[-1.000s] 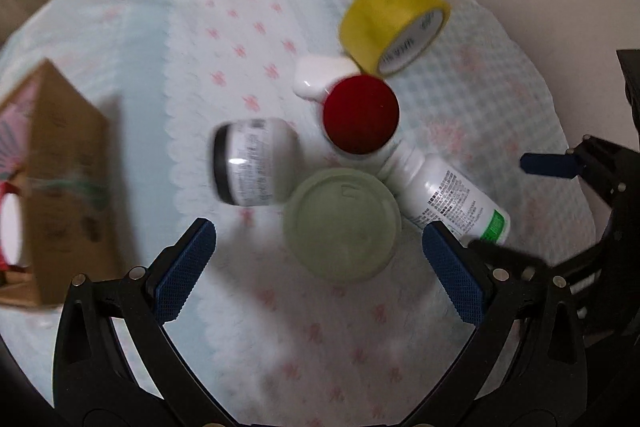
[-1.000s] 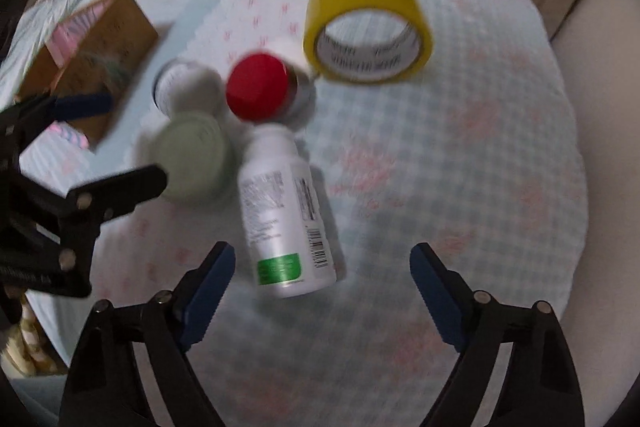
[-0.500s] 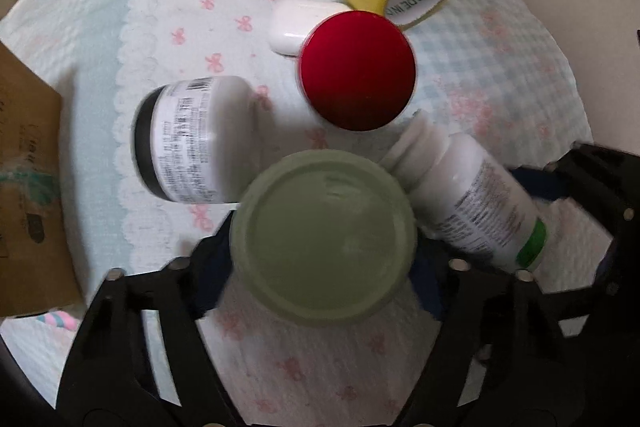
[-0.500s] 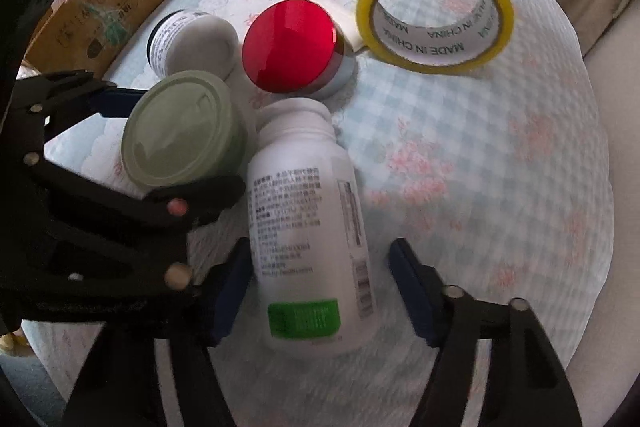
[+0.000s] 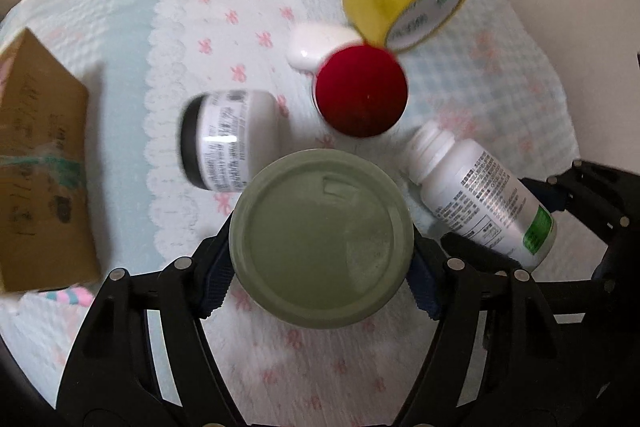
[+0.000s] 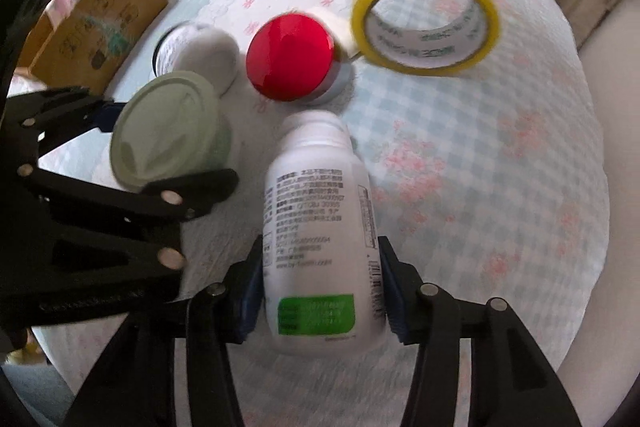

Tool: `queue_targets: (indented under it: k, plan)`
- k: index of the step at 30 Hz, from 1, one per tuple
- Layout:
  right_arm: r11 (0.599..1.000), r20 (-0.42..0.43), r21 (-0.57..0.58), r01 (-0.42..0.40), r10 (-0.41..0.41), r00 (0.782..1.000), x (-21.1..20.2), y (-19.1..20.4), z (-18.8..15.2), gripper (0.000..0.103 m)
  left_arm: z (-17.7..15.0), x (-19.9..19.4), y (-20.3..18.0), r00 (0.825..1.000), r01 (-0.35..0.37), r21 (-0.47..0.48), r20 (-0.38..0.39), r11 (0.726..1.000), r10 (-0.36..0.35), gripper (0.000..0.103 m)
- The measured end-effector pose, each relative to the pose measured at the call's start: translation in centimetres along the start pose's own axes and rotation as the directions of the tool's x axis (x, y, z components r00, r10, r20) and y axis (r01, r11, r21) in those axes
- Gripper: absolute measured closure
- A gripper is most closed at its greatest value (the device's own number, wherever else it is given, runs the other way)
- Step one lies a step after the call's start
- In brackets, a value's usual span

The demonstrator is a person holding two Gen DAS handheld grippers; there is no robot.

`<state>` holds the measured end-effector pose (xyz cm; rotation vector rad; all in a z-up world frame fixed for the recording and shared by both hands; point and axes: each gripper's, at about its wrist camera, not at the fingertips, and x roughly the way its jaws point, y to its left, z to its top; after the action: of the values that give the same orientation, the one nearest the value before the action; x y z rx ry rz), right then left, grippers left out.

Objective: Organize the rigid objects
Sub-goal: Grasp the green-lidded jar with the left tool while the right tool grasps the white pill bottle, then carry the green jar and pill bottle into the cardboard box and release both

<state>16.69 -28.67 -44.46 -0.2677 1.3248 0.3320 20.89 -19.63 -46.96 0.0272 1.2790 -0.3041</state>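
While two claws clamp one green-lidded jar and one white bottle, three containers lie loose.

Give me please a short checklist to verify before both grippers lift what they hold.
1. Left gripper closed on the green-lid jar: ok, its jaws have just been closing and both pads sit against the jar's sides.
2. Right gripper closed on the white bottle: ok, its jaws have just been closing and both pads press its lower body.
3. Bottle cap on: ok, a white cap shows at its top.
4. Jar apart from the black-lid jar: cannot tell, the green lid overlaps it in view.
5. Bottle apart from the red-lid jar: ok, a gap of cloth shows between them.
6. Grippers apart from each other: cannot tell, they stand very near.
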Motion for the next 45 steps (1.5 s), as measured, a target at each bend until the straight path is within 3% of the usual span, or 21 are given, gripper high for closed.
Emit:
queue_targets:
  k: [6,12,20,24,31,40,45]
  plan:
    - [0.997,0.069,0.078,0.015,-0.02,0.997,-5.5,-0.2,0.4,0.057,0.8,-5.9,0.1,0.997,0.011,-0.014,0.073,1.0,-0.01,0.033]
    - [0.993,0.18,0.119,0.027,-0.048,0.983,-13.0,1.3,2.4,0.057,1.3,-15.2,1.2,0.985,0.013,-0.038,0.17,0.999,-0.007,0.033]
    - [0.997,0.313,0.079,0.026,-0.049,0.948,-23.6,5.3,6.2,0.057,1.4,-26.7,6.7,0.962,-0.01,-0.094,0.27,0.995,0.035,0.033]
    - [0.998,0.355,0.061,0.018,-0.039,0.934,-26.4,7.7,7.7,0.057,0.8,-30.7,10.9,0.949,-0.017,-0.121,0.31,0.992,0.054,0.033]
    - [0.996,0.385,0.085,-0.019,-0.015,0.923,-27.3,13.9,10.6,0.057,0.0,-34.5,19.1,0.94,-0.043,-0.115,0.332,0.992,0.08,0.033]
    - [0.976,0.365,0.207,-0.059,-0.021,0.931,-25.7,23.3,15.6,0.057,-0.1,-34.9,31.5,0.955,-0.04,-0.059,0.292,0.997,0.056,0.033]
    - [0.956,0.343,0.281,-0.084,-0.018,0.939,-23.9,27.1,18.1,0.057,0.5,-33.5,36.3,0.968,-0.038,-0.042,0.245,0.998,0.048,0.033]
